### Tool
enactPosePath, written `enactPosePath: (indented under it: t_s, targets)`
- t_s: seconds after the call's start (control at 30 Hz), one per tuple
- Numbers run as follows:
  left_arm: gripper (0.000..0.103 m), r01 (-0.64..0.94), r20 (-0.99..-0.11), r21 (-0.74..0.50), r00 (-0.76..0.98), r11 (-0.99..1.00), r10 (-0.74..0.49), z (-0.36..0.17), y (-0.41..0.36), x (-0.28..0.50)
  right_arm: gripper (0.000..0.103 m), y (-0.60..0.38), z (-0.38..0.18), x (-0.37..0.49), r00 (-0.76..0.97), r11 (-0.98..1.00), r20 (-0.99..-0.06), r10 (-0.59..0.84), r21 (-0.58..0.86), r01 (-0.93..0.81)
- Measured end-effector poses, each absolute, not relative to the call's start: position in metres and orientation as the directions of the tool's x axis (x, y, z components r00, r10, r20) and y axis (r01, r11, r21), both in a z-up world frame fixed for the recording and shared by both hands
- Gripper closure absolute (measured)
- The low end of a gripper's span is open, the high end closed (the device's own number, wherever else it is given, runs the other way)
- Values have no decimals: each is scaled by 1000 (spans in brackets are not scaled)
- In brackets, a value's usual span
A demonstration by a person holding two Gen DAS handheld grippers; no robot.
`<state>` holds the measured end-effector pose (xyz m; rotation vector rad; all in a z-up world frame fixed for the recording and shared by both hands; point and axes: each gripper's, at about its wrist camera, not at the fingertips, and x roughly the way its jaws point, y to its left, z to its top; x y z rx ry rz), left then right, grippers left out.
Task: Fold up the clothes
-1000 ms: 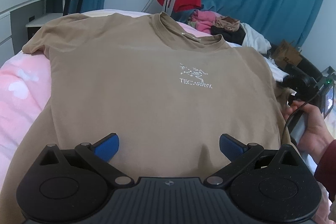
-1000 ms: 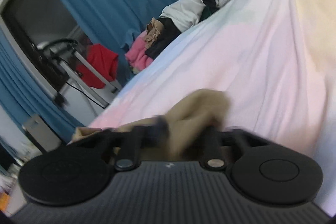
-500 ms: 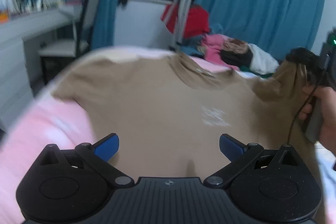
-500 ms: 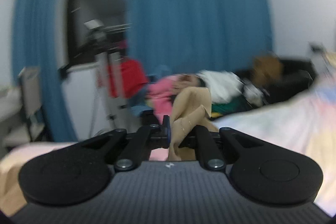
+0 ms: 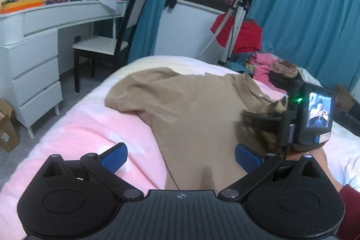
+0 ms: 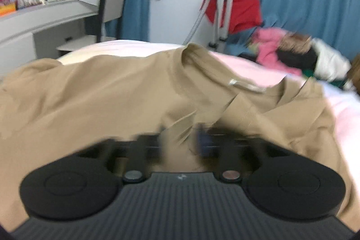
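A tan T-shirt (image 5: 191, 109) lies on the pink bed (image 5: 101, 127), its right side folded over toward the middle so the chest print is hidden. My left gripper (image 5: 180, 151) hovers open over the shirt's lower hem, with nothing between its blue pads. In the left wrist view my right gripper (image 5: 249, 125) sits low over the shirt's right half, held by a hand. The right wrist view is blurred: my right gripper (image 6: 177, 141) has its jaws opening, and a fold of the shirt (image 6: 90, 93) stands loosely between the fingers, just below the collar.
A white dressing table (image 5: 45, 21) and a chair (image 5: 108, 46) stand to the left of the bed. A tripod (image 5: 234, 21) draped with red cloth and a pile of clothes (image 5: 270, 66) lie beyond the far end. Cardboard boxes (image 5: 6, 127) sit on the floor.
My right gripper rolled upright and carried the sleeve across over the shirt, covering the print, then its jaws parted. My left gripper swung left and stayed open.
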<state>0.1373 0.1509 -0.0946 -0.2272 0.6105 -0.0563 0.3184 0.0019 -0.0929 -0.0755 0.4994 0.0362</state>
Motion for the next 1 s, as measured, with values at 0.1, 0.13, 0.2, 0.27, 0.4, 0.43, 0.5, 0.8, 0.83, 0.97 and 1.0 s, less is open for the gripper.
enactPosePath:
  t_s: [0.1,0.13,0.2,0.27,0.4,0.43,0.5,0.8,0.83,0.97,1.0]
  targets:
    - [0,-3,-572,-230,809,973,-133,-100,144,142,24,-3,-78,304,888,997,-453,75,5,-81]
    - [0,1,-572,-228,809,974,-135,-100,142,143,24,-7,-69,291,895,996,-437,89,25,-86]
    - [0,9,-569,-223,810,975,-138,-100,136,143,24,-18,-49,259,910,994,-400,112,61,-95]
    - [0,16,-565,-210,814,978,-135,-100,130,139,24,-30,-30,223,928,990,-350,128,96,-101]
    - [0,37,-560,-207,815,978,-149,-96,120,125,24,-53,2,149,948,984,-285,139,147,-100]
    - [0,47,-557,-211,815,976,-159,-94,118,119,24,-58,9,129,952,983,-275,139,157,-98]
    - [0,72,-549,-205,817,976,-176,-90,111,104,24,-68,17,92,955,978,-258,145,182,-99]
    - [1,235,-548,-226,772,945,-323,-75,68,39,23,-120,30,-39,990,960,-140,21,279,19]
    - [1,255,-555,-241,756,936,-348,-76,62,32,23,-126,30,-47,990,958,-139,1,284,39]
    - [5,324,-615,-285,660,902,-431,-82,25,12,23,-147,27,-72,987,951,-142,-75,288,114]
    - [5,336,-630,-312,627,889,-458,-84,15,8,23,-153,25,-76,986,948,-143,-89,291,128]
